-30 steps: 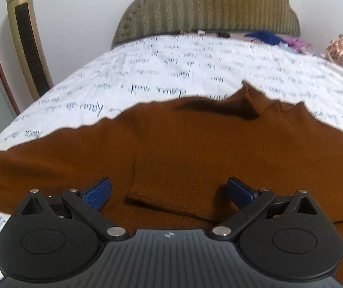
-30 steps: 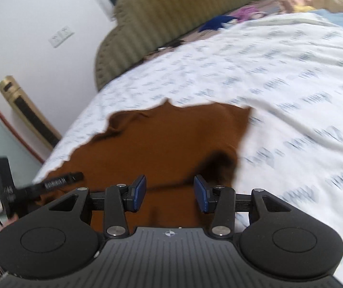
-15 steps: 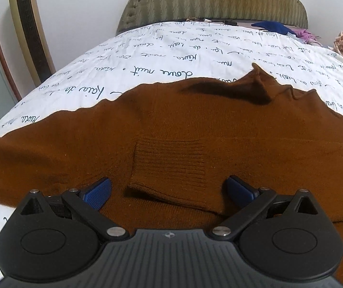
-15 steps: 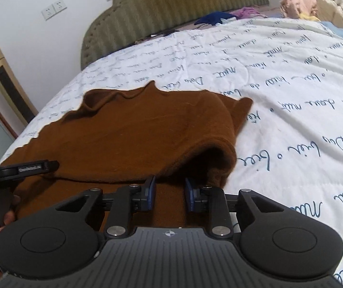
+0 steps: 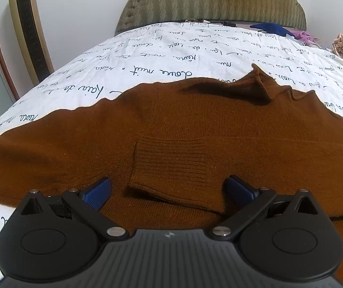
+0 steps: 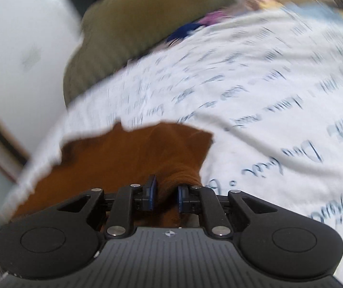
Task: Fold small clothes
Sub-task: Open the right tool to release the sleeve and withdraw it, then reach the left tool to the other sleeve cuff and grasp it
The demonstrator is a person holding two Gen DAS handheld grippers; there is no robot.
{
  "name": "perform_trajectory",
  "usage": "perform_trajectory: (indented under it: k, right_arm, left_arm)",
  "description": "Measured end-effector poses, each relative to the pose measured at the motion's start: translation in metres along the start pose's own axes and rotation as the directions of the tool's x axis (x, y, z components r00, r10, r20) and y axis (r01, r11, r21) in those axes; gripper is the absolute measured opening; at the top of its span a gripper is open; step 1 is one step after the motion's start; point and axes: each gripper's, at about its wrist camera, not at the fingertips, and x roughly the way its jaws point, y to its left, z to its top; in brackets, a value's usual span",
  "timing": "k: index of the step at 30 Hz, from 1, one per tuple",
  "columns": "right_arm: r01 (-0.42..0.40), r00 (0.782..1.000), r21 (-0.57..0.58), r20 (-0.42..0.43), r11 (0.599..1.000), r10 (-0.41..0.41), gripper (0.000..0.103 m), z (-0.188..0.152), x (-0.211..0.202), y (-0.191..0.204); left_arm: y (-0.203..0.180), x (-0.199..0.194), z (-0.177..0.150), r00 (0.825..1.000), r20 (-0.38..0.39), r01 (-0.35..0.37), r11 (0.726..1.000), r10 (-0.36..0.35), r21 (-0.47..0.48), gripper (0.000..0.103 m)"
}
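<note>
Now a brown sweater [image 5: 195,120] is lying spread across the script-printed bedspread [image 5: 171,55].
Right gripper [image 6: 165,194] is pinching a bunched fold of it; left gripper [image 5: 169,188] is hovering wide open, straddling the ribbed cuff [image 5: 171,165].

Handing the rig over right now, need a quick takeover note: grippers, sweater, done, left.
Left gripper: open, empty, low over the ribbed cuff of a sleeve folded across the brown sweater.
Right gripper: shut on a bunched edge of the sweater; view blurred.
Sweater lies on the white quilt with script print, collar toward the headboard.
Done: one sleeve folded in.
Left: probably carry the gripped side over, then fold the body.
</note>
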Motion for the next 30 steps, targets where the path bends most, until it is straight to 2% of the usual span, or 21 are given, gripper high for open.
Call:
perform_trajectory:
  k: [2, 4, 7, 8, 9, 10, 12, 15, 17, 20, 21, 25, 30]
  right_arm:
    - [0.006, 0.998, 0.076, 0.063, 0.997, -0.011, 0.015, -0.005, -0.009, -0.008]
    - [0.032, 0.992, 0.077, 0.122, 0.996, -0.042, 0.015, -0.016, -0.018, -0.003]
    - [0.068, 0.985, 0.063, 0.154, 0.996, -0.077, 0.019, -0.03, -0.024, 0.011]
    - [0.063, 0.991, 0.033, 0.118, 0.997, -0.066, 0.032, -0.032, -0.023, 0.018]
    - [0.058, 0.997, -0.003, 0.044, 0.998, -0.058, 0.037, -0.031, -0.02, 0.025]
    - [0.032, 0.999, -0.014, 0.003, 0.999, -0.032, 0.037, -0.031, -0.021, 0.03]
    - [-0.022, 1.0, -0.029, -0.022, 0.999, 0.022, 0.037, -0.026, -0.028, 0.041]
    - [-0.049, 0.998, -0.025, 0.031, 0.998, 0.05, 0.043, -0.01, -0.031, 0.051]
    - [-0.019, 0.999, -0.049, 0.043, 0.999, 0.022, 0.048, 0.002, -0.016, 0.056]
    - [0.078, 0.996, -0.037, -0.036, 0.996, -0.079, 0.05, 0.004, 0.025, 0.045]
    - [0.111, 0.992, -0.023, -0.057, 0.994, -0.112, 0.046, 0.0, 0.035, 0.037]
    - [0.087, 0.996, -0.005, -0.008, 0.996, -0.087, 0.049, -0.007, 0.023, 0.037]
    - [0.009, 1.0, -0.081, 0.016, 0.997, -0.007, 0.052, -0.007, 0.004, 0.075]
  left_arm:
    - [0.001, 0.0, 0.0, 1.0, 0.0, 0.003, 1.0, -0.003, -0.002, 0.103]
    - [0.001, 0.0, -0.001, 1.0, 0.002, 0.004, 1.0, -0.004, -0.002, 0.103]
    - [0.001, -0.001, -0.001, 1.0, 0.002, 0.003, 1.0, -0.003, -0.004, 0.103]
    - [0.001, -0.001, -0.001, 1.0, 0.002, 0.003, 1.0, -0.003, -0.003, 0.103]
    - [0.001, -0.001, -0.001, 1.0, 0.004, 0.001, 1.0, -0.001, 0.002, 0.103]
    - [0.0, -0.002, -0.001, 1.0, 0.007, -0.002, 1.0, 0.002, 0.006, 0.103]
    - [-0.001, -0.002, -0.002, 1.0, 0.012, -0.009, 1.0, 0.009, 0.006, 0.103]
    - [-0.005, -0.004, -0.002, 0.999, 0.02, -0.027, 0.999, 0.027, 0.017, 0.103]
    - [-0.005, -0.005, -0.002, 0.999, 0.017, -0.03, 0.999, 0.03, 0.015, 0.103]
    - [-0.002, -0.006, 0.0, 1.0, 0.002, -0.017, 1.0, 0.017, 0.004, 0.103]
    - [0.0, -0.007, 0.001, 1.0, -0.003, -0.011, 1.0, 0.011, 0.006, 0.103]
    - [0.016, -0.02, 0.002, 1.0, -0.005, -0.001, 1.0, 0.001, -0.014, 0.103]
    - [0.072, -0.057, -0.004, 0.997, 0.07, -0.014, 0.994, 0.022, -0.109, 0.103]
